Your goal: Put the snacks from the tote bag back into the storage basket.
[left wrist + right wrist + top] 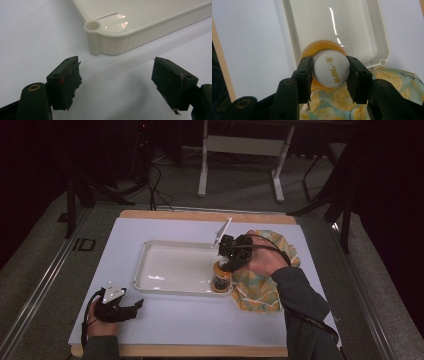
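The right gripper [329, 75] pinches the bottle [331, 68] by its white cap, upright, long axis vertical, at the tray's [150, 254] near right corner beside the lemon bag [260, 292]. A cap-only hold could slip or tip the bottle on the rim. The left gripper [117, 82] rests spread on the table.

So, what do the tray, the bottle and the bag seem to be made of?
Tray: probably cream plastic, glossy, with a ribbed moulded wall. Bottle: likely clear plastic with orange contents, and a matte white cap. Bag: looks like soft cloth or film, wrinkled, printed with lemon slices.
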`<state>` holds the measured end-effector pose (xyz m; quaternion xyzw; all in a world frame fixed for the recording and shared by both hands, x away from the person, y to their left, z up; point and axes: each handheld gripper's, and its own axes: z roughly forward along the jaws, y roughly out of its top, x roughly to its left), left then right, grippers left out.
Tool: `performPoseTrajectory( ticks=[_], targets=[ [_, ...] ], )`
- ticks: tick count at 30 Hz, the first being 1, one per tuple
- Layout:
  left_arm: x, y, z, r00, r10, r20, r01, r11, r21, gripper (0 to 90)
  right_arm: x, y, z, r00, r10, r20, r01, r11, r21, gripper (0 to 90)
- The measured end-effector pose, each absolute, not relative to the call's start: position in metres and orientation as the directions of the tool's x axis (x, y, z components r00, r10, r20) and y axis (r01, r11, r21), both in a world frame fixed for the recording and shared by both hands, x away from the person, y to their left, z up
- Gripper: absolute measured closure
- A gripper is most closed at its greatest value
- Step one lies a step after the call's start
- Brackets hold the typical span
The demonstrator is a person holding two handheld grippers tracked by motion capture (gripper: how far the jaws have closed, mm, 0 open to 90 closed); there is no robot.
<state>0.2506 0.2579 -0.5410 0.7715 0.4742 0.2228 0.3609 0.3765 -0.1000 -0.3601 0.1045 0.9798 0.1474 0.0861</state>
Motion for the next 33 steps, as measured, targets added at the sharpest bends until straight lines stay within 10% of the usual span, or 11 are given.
performPoseTrajectory(
  ticks=[33],
  targets=[
    [0.2508,0.2574,-0.5412,0.45,0.893,0.005,0.572,-0.293,0.766,23.0,0.3757,-0.0925,-0.3605,-0.971,0.223,-0.087,0.192,0.943,0.274,57.7]
  ],
)
